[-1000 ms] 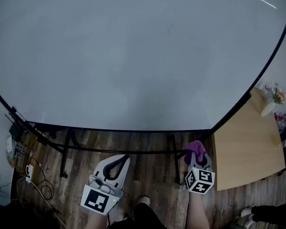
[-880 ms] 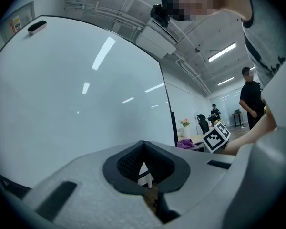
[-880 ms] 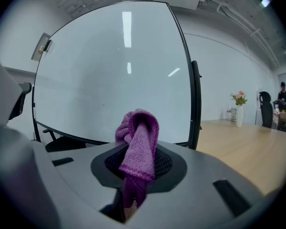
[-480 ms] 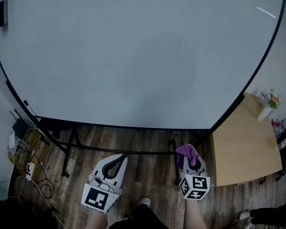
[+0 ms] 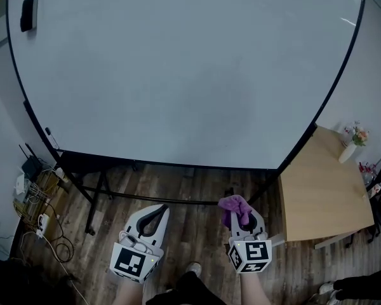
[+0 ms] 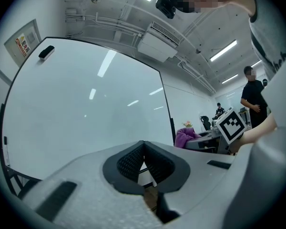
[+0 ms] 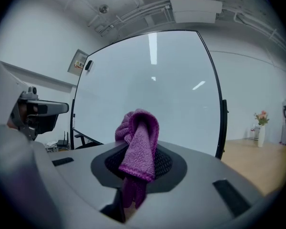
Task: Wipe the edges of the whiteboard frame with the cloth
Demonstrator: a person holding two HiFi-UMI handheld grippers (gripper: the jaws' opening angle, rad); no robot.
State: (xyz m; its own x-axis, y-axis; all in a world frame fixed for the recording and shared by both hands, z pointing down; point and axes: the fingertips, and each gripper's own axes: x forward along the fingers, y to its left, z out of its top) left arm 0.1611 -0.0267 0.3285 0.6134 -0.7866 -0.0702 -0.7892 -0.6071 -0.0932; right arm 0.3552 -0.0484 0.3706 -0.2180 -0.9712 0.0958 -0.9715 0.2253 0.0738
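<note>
Pinching cloth (image 5: 234, 204) in right gripper (image 5: 242, 221), left gripper (image 5: 156, 211) closed on nothing; risking loosely bunched cloth snagging and slipping free along frame (image 5: 178, 165).

- One whiteboard (image 5: 178, 75) on its stand.
- One eraser (image 5: 28, 14), up at the board's top left corner.
- One purple cloth (image 5: 233, 204).
- Two grippers: a left gripper (image 5: 157, 210) and a right gripper (image 5: 242, 217).
- One wooden bench (image 5: 324, 192) at the right.
- One vase (image 5: 347, 151) with flowers.
</note>
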